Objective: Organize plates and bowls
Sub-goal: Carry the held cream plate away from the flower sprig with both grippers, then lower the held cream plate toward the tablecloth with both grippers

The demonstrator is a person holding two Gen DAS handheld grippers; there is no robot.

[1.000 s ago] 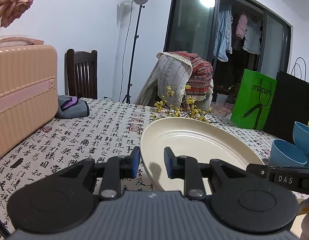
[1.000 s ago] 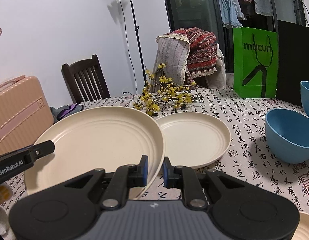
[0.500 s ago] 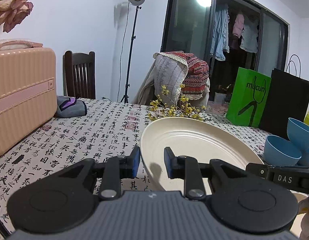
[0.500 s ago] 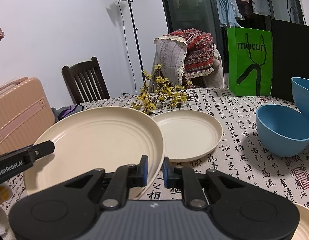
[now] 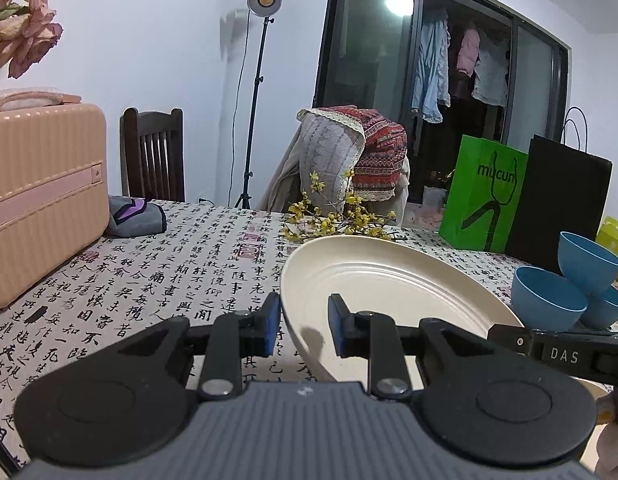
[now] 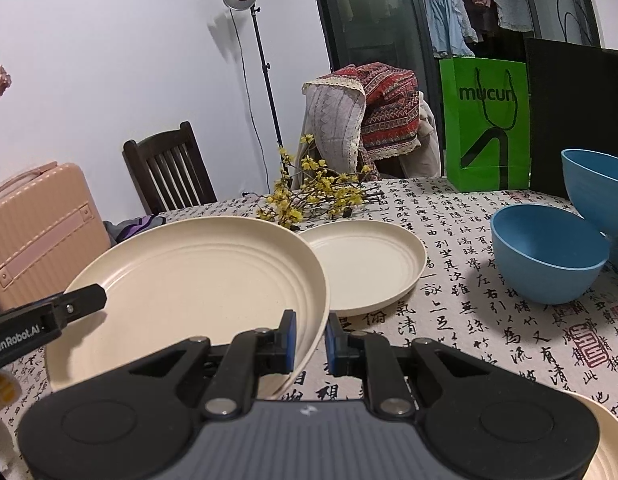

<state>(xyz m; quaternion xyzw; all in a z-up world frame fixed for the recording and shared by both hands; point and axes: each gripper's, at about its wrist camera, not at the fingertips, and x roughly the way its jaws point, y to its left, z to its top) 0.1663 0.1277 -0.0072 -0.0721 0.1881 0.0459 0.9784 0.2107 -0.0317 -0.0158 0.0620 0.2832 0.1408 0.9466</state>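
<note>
a large cream plate (image 6: 197, 280) hangs tilted above the counter (image 6: 489, 340), its opposite rims pinched by the left gripper (image 5: 301, 330) and the right gripper (image 6: 310, 338), both clenched on it. it looks light, stiff and smooth, so the raised rim seems the safest hold. a smaller plate (image 6: 369, 268) lies just beyond.

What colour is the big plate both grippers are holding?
Cream, with faint concentric ridges; the big plate shows best in the right wrist view.
</note>
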